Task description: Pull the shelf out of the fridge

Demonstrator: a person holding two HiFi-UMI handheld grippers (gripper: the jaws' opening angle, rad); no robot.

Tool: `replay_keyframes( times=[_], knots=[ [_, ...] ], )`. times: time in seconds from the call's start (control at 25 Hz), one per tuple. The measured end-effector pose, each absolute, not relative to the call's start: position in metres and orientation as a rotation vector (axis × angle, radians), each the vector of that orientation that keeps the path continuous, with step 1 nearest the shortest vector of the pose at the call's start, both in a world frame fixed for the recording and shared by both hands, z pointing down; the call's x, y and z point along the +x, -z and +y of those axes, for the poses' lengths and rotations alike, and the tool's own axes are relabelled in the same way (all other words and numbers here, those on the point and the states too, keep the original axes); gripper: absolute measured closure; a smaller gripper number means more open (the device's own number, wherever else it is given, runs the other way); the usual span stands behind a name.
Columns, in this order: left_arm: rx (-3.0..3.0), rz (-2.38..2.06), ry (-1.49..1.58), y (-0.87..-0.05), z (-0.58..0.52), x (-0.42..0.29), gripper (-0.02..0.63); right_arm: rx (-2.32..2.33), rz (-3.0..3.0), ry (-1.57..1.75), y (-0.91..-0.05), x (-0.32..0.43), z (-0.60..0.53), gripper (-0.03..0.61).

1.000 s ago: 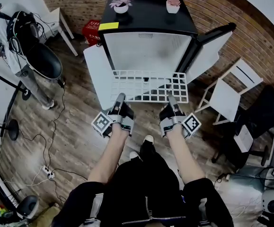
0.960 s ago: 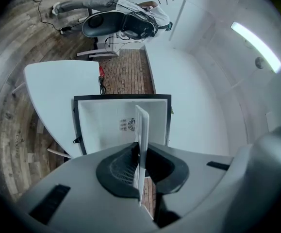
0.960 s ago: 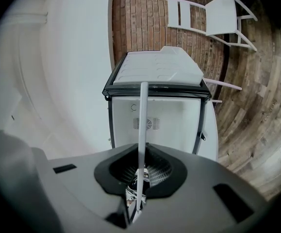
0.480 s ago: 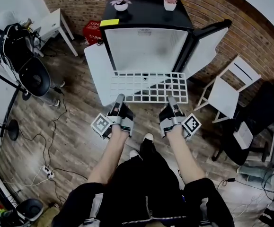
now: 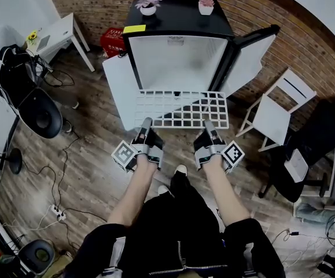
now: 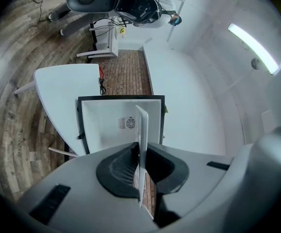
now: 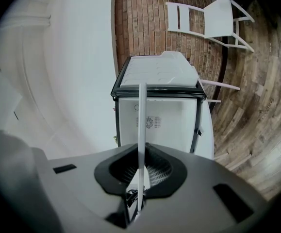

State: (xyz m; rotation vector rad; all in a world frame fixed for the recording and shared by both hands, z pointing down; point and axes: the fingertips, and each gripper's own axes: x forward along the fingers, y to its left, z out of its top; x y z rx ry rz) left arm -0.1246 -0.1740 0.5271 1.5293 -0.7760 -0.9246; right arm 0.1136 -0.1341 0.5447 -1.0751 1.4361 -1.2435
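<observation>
The black mini fridge [image 5: 179,16] stands with its door [image 5: 251,54] swung open to the right and its white inside bare. The white wire shelf [image 5: 181,109] hangs level in front of the fridge mouth. My left gripper [image 5: 146,124] is shut on the shelf's near edge at the left, and my right gripper [image 5: 208,124] is shut on it at the right. In the left gripper view the shelf [image 6: 141,130] runs edge-on between the pads of the left gripper [image 6: 141,155], with the fridge [image 6: 116,123] behind. In the right gripper view the shelf [image 7: 141,125] is likewise pinched in the right gripper [image 7: 141,171].
Two potted plants [image 5: 148,6] sit on the fridge top. A white board [image 5: 118,91] leans left of the fridge, with a red crate [image 5: 113,38] behind it. A white chair [image 5: 277,114] stands at the right, a black office chair [image 5: 37,106] at the left, and cables [image 5: 63,172] cross the floor.
Both grippers and the shelf have drawn a little further out from the fridge toward me. The person at the far left has gone almost out of the picture.
</observation>
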Motion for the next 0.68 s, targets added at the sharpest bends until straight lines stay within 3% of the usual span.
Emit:
replay_keyframes(
  times=[0.68],
  knots=[
    [1.536, -0.772, 0.918, -0.533, -0.169, -0.128, 0.577, -1.076, 1.431, 1.258, -0.555, 0.110, -0.130, 0.549]
  ],
)
